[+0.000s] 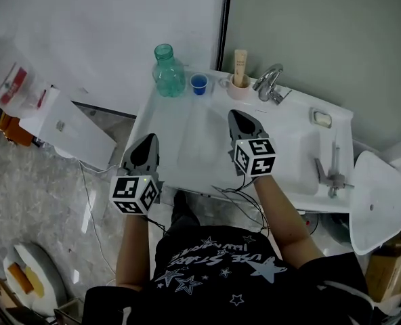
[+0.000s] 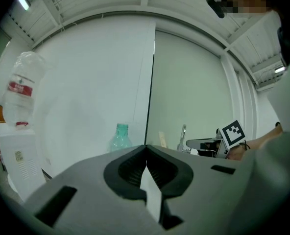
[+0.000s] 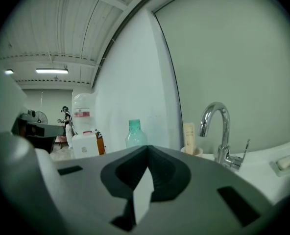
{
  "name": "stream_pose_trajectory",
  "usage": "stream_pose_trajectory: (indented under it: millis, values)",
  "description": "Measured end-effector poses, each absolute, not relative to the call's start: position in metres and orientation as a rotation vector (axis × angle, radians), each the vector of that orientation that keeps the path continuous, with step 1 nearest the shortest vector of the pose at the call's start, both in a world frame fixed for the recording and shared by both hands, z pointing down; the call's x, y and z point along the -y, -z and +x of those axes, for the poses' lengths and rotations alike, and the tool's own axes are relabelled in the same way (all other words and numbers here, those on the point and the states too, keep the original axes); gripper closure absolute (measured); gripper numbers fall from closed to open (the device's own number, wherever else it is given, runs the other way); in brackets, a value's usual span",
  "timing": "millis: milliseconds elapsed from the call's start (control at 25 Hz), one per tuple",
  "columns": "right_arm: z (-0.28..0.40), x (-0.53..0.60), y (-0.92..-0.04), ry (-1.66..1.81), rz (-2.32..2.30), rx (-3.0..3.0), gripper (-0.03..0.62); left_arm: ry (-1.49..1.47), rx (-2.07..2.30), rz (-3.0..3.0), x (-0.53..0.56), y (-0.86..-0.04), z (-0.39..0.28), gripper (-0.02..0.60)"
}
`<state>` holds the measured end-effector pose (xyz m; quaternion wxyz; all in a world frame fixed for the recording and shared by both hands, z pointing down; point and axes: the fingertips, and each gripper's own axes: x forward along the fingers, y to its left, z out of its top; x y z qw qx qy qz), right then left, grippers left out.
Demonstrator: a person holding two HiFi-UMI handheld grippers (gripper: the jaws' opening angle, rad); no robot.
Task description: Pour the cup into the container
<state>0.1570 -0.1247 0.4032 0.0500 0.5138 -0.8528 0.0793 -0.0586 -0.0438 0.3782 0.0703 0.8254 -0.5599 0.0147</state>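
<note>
A small blue cup [image 1: 199, 84] stands at the back of the white sink counter [image 1: 166, 161], just right of a teal plastic bottle [image 1: 169, 72]. My left gripper [image 1: 150, 138] hovers at the counter's front left edge, shut and empty, well short of both. My right gripper [image 1: 236, 114] is over the basin [image 1: 295, 147], also shut with nothing in it, a little short of the cup. In the left gripper view the jaws [image 2: 146, 147] meet below the bottle [image 2: 120, 137]. The right gripper view shows closed jaws [image 3: 147, 147] and the bottle [image 3: 136, 132]; the cup is hidden in both gripper views.
A white holder with a wooden stick [image 1: 239, 81] and a chrome faucet [image 1: 268, 82] stand right of the cup. A soap dish [image 1: 321, 118] and a second tap [image 1: 332, 173] sit on the right side. A white box [image 1: 65, 124] stands on the floor at left.
</note>
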Motion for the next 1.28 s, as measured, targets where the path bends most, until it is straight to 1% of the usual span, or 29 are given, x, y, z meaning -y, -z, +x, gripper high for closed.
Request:
stream_pose_trajectory:
  millis: [320, 760, 1080, 1280]
  values:
    - [0.173, 0.050, -0.399, -0.101, 1.449, 2.611, 0.589, -0.050, 1.721, 2.441, -0.030, -0.389, -0.034, 0.569]
    - [0.199, -0.025, -0.406, -0.089, 1.358, 2.645, 0.589, -0.085, 1.745, 2.424, -0.108, -0.395, -0.002, 0.569]
    - [0.201, -0.047, -0.409, -0.101, 1.315, 2.659, 0.589, -0.075, 1.777, 2.399, -0.135, -0.395, -0.001, 0.569]
    - [0.193, -0.049, -0.407, -0.095, 1.324, 2.653, 0.589, -0.066, 1.760, 2.376, -0.142, -0.405, -0.011, 0.569]
